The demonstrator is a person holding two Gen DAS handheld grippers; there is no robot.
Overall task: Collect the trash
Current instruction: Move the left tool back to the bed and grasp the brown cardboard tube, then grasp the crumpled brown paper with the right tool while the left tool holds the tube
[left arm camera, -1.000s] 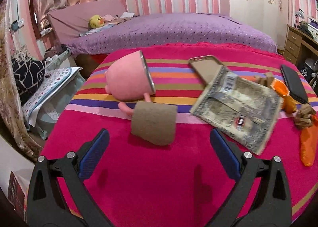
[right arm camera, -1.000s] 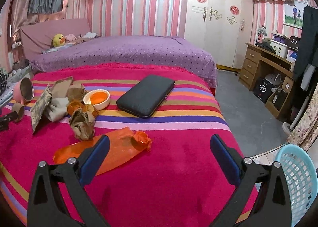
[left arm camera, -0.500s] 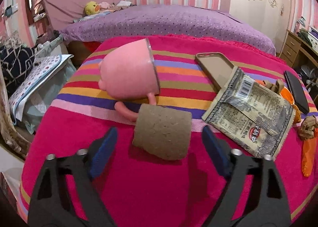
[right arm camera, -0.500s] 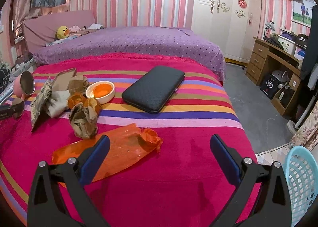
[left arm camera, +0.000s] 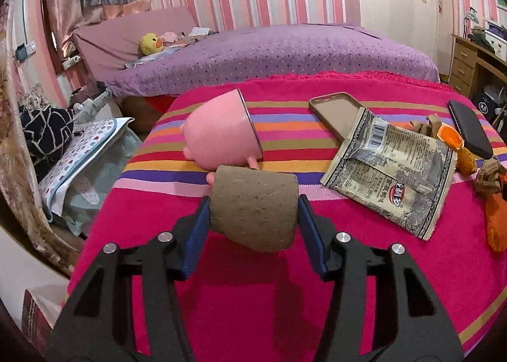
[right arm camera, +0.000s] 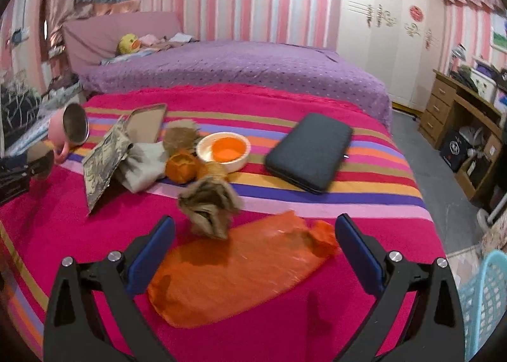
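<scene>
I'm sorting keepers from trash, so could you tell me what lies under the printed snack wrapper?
The snack wrapper covers the near end of the brown phone case; its far end shows. Otherwise only the striped blanket shows around it; anything else beneath is hidden.

Brown cardboard tube [left arm camera: 255,210] lying on its side on pink blanket, just before tipped pink mug. Torn grey snack wrapper [left arm camera: 393,172] flat. Orange plastic bag [right arm camera: 234,270] flattened; crumpled brown paper wad [right arm camera: 209,206] touching it.
</scene>
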